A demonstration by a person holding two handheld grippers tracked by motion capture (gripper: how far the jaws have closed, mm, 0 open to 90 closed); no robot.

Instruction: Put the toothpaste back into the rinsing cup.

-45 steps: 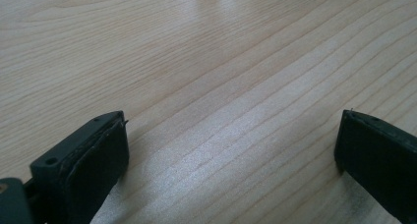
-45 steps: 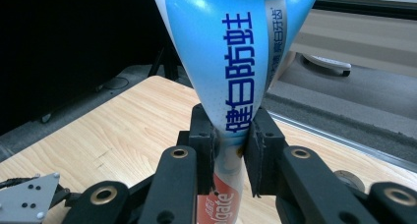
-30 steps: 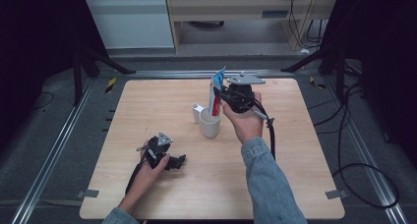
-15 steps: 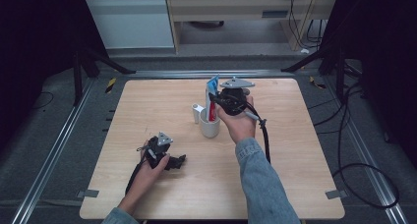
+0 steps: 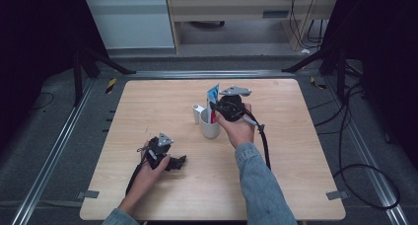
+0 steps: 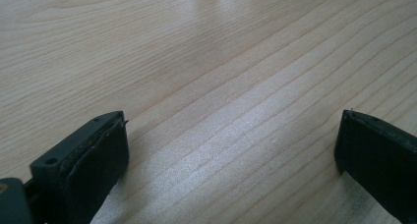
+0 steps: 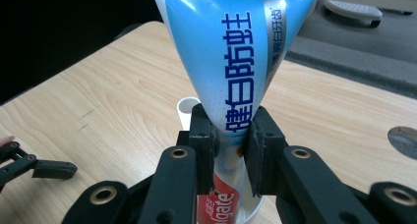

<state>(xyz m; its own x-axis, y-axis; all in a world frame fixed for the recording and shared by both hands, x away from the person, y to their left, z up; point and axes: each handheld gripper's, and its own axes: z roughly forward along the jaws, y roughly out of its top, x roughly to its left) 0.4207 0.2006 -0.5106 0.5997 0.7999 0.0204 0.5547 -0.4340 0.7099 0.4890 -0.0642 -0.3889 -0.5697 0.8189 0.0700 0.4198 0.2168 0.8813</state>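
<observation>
A blue and red toothpaste tube (image 5: 213, 93) stands upright over a white mug (image 5: 209, 128) near the middle of the wooden table (image 5: 296, 151). My right gripper (image 5: 215, 110) is shut on it. In the right gripper view the pads (image 7: 206, 145) pinch the tube (image 7: 231, 62) at its narrow middle, and its red lower end reaches down inside the mug (image 7: 186, 106). My left gripper (image 5: 180, 162) lies on the table at the front left, apart from the mug. Its jaws stand open over bare wood (image 6: 231, 150).
The mug's handle (image 5: 197, 110) points to the back left. The right gripper's black cable (image 5: 266, 146) trails along the forearm toward the front. Behind the table stand a white cabinet (image 5: 130, 22) and a low shelf (image 5: 231, 18). Cables (image 5: 355, 151) lie on the floor at the right.
My right hand has come down and a little to the left with the tube, and the tube's lower end now sits in the mug. The left gripper has stayed in place.
</observation>
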